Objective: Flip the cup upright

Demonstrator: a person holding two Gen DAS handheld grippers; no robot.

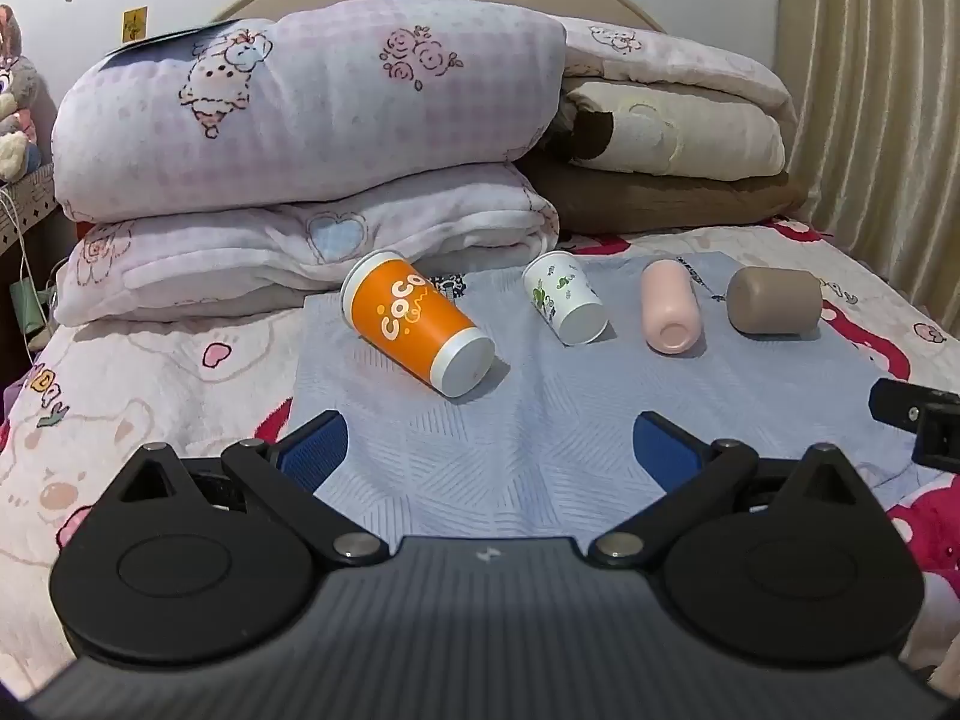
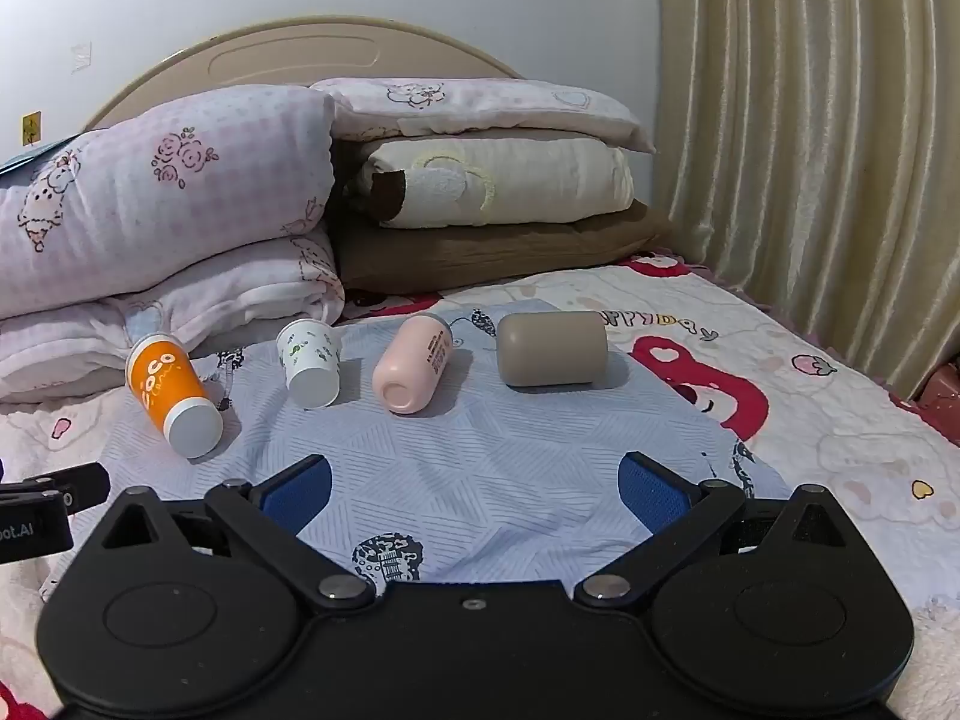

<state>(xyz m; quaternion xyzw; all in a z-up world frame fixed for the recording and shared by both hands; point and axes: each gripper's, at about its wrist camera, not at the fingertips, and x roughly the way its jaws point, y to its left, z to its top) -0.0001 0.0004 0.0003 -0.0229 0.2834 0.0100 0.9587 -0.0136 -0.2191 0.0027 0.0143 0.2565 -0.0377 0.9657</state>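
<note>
Several cups lie on their sides in a row on a pale blue cloth (image 1: 540, 420) on the bed. From left: an orange "coco" paper cup (image 1: 414, 324) (image 2: 171, 393), a small white paper cup with green print (image 1: 564, 297) (image 2: 310, 363), a pink cup (image 1: 667, 312) (image 2: 411, 363), and a taupe cup (image 1: 774, 300) (image 2: 552, 348). My left gripper (image 1: 489, 450) is open and empty, short of the orange cup. My right gripper (image 2: 474, 492) is open and empty, short of the pink cup.
Folded pink checked quilts (image 1: 300, 138) (image 2: 162, 228) and stacked pillows (image 1: 672, 138) (image 2: 498, 186) lie right behind the cups, against the headboard. A curtain (image 2: 810, 150) hangs at the right. The other gripper's black body shows at each view's edge (image 1: 918, 420) (image 2: 42, 510).
</note>
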